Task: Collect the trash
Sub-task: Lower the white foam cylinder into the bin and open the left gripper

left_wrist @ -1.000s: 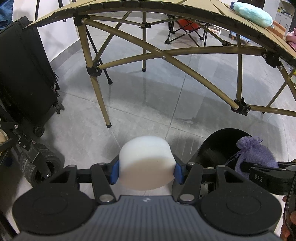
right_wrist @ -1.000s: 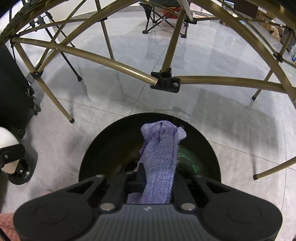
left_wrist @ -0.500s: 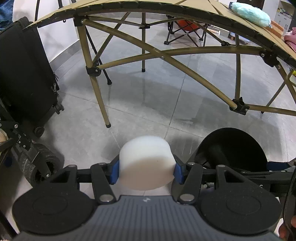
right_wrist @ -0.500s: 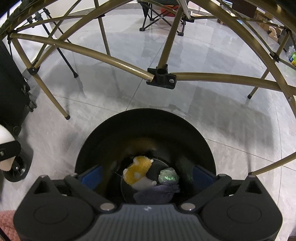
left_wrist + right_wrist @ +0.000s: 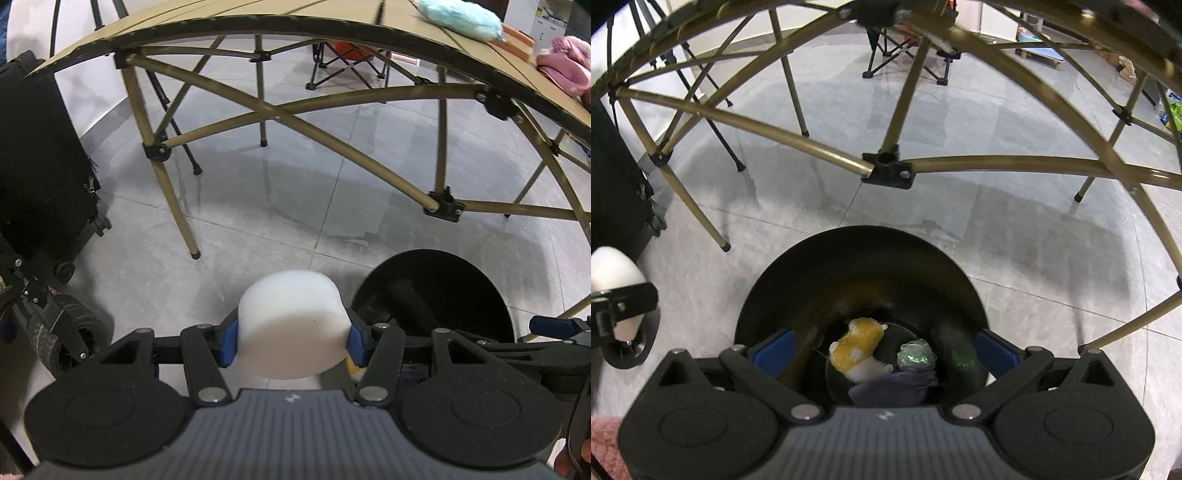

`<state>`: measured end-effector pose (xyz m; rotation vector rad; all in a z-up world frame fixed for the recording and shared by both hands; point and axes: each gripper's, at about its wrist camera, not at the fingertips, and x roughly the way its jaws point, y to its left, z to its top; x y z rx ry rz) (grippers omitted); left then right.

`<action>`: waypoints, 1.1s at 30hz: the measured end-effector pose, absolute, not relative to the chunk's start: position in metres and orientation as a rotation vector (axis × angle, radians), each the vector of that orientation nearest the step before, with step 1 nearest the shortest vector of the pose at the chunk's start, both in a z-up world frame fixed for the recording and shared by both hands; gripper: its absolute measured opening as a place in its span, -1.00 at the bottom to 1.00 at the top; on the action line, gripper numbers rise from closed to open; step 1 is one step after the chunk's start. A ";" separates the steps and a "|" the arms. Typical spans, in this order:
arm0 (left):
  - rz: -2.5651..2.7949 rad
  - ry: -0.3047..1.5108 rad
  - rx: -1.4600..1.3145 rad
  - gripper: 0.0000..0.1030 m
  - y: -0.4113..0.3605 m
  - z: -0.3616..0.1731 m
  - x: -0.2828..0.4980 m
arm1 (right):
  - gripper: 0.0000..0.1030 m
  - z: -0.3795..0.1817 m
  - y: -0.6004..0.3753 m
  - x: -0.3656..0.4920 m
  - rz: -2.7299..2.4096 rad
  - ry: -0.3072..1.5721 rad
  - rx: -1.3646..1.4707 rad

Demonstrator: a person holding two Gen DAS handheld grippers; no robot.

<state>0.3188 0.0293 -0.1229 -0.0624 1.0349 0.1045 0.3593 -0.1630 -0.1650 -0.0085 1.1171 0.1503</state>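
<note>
My left gripper [image 5: 291, 341] is shut on a white foam block [image 5: 291, 325] and holds it above the floor, just left of the black round bin [image 5: 436, 291]. My right gripper [image 5: 882, 349] is open and empty above the bin [image 5: 860, 266]. Inside the bin lie a purple mesh pouch [image 5: 894, 386], a yellow and white plush toy [image 5: 858, 345] and a green crumpled ball [image 5: 916, 354]. The foam block also shows at the left edge of the right wrist view [image 5: 611, 269].
A folding table with tan metal legs [image 5: 177, 206] stands over the grey tile floor beyond the bin. A black suitcase [image 5: 37, 147] and a wheeled frame [image 5: 62, 339] stand at the left. A light blue fluffy item [image 5: 458, 16] and a pink cloth [image 5: 561, 62] lie on the tabletop.
My right gripper opened and let go of the purple pouch, which dropped into the bin. Both views have since lifted a little. The left gripper still holds the foam block.
</note>
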 end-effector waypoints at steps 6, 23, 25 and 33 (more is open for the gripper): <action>0.074 1.032 -0.039 0.09 0.006 -0.122 0.321 | 1.00 -0.156 -0.186 0.350 0.121 1.077 0.015; -0.024 1.045 0.017 0.09 -0.068 -0.125 0.328 | 1.00 -0.153 -0.266 0.330 0.016 1.012 0.099; -0.033 1.048 0.022 0.09 -0.076 -0.126 0.329 | 1.00 -0.155 -0.276 0.327 -0.001 1.011 0.113; -0.060 1.091 0.034 0.09 -0.104 -0.138 0.332 | 1.00 -0.161 -0.310 0.314 -0.052 1.013 0.144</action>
